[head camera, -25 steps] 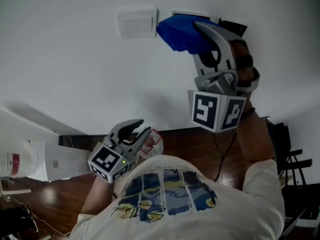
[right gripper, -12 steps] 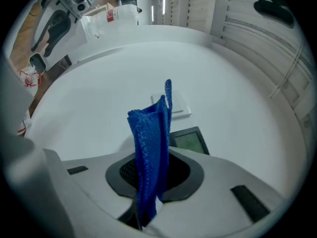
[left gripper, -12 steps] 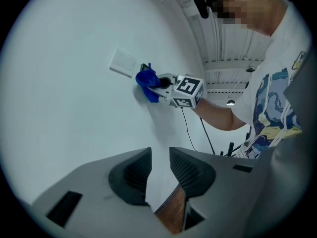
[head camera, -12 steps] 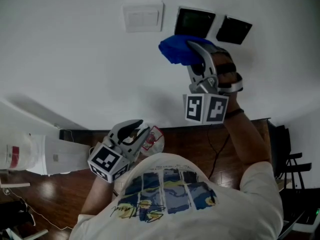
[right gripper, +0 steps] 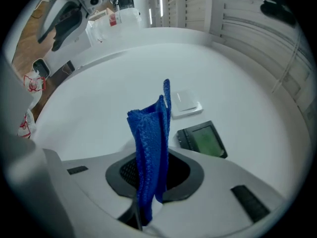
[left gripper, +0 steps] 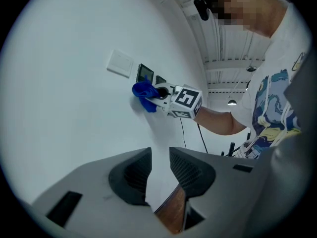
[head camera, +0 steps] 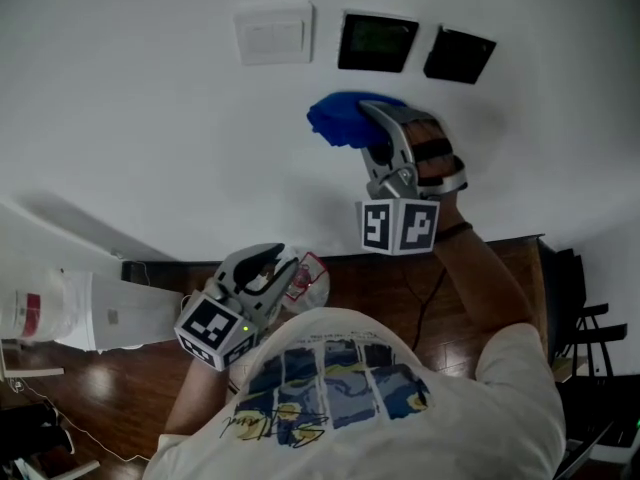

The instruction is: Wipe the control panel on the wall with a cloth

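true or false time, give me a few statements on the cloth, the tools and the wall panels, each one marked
1. The right tool is shut on the blue cloth. True.
2. The cloth covers the control panel. False: in the head view it sits below the panel, whose whole face shows.
3. The left tool holds a second cloth. False: its jaws stand slightly apart with nothing between them.
4. In the head view, a white switch plate sits left of the control panel. True.
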`<state>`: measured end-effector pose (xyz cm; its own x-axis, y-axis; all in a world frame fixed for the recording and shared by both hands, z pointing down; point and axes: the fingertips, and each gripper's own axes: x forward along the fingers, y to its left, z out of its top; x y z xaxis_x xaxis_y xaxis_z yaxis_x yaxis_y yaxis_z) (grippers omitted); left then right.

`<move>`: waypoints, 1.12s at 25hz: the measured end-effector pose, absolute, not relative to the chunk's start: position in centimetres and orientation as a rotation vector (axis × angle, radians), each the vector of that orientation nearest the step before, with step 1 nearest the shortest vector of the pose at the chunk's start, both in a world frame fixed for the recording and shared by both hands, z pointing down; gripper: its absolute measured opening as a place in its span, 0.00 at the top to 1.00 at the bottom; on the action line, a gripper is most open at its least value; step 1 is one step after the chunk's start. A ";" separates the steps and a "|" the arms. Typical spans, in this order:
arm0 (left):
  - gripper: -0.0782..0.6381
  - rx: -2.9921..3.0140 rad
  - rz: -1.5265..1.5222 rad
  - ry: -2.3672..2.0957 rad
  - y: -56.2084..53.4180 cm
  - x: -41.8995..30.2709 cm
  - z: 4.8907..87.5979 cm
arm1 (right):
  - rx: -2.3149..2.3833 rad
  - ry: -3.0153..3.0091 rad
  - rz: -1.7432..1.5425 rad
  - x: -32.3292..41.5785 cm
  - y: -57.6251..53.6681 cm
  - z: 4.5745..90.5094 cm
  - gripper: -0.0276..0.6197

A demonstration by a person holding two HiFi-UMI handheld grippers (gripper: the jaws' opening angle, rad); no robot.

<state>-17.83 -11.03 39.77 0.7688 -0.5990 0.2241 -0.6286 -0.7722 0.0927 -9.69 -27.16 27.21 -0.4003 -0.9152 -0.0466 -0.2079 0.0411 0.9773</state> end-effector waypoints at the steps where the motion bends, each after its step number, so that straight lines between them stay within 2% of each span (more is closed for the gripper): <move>1: 0.76 2.802 0.266 -0.981 -11.0 -17.7 39.7 | 1.158 -1.684 -1.422 -9.4 -26.3 26.1 0.84; 9: 0.76 2.797 0.252 -0.951 -11.1 -15.2 39.6 | 1.349 -1.524 -1.587 -1.5 -24.4 15.2 0.84; 13: 0.76 2.814 0.265 -0.946 -11.0 -14.2 39.7 | 1.368 -1.444 -1.614 1.4 -26.4 13.3 0.84; 28: 0.76 2.811 0.285 -0.939 -10.4 -10.5 39.4 | 1.246 -1.586 -1.485 2.3 -28.1 24.5 0.84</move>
<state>-10.45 -10.39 39.44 0.7842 -0.5758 0.2313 -0.6071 -0.7890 0.0942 2.27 -28.08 24.50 -0.3573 -0.9210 -0.1551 -0.2152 -0.0805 0.9733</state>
